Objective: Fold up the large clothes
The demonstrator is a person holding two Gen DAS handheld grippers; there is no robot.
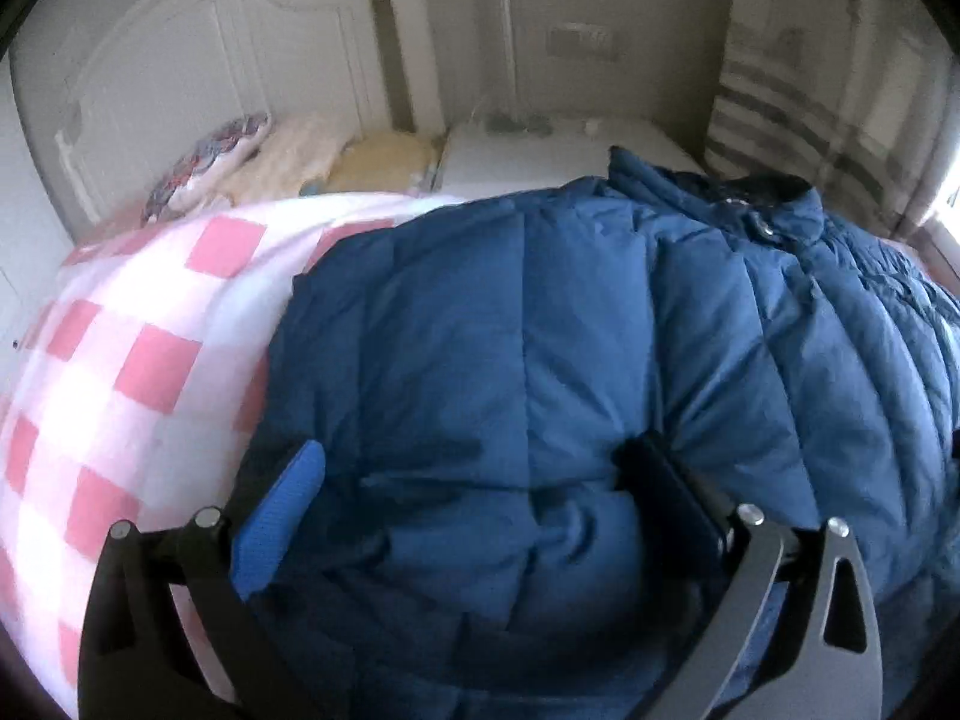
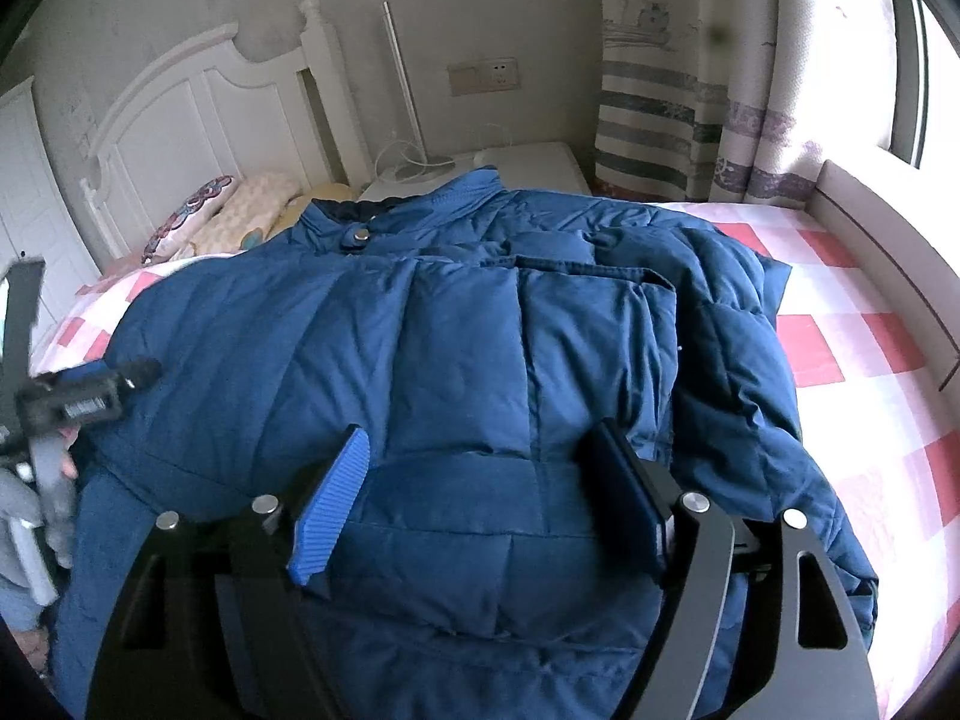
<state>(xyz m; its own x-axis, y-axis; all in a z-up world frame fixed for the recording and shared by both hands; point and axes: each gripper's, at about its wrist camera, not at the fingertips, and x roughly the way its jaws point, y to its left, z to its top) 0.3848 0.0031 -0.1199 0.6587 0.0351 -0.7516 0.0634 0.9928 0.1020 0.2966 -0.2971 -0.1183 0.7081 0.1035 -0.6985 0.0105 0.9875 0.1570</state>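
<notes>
Checked bedsheet (image 2: 840,354), pillows (image 2: 252,210), blue jacket (image 2: 480,360) sprawled

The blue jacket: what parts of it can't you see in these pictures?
- Jacket hem: right wrist view, cut off by the bottom edge behind the right gripper.
- Left sleeve: hidden in both views, maybe folded underneath.
- Jacket right side: left wrist view, cut off by the edge beyond the left gripper.
</notes>
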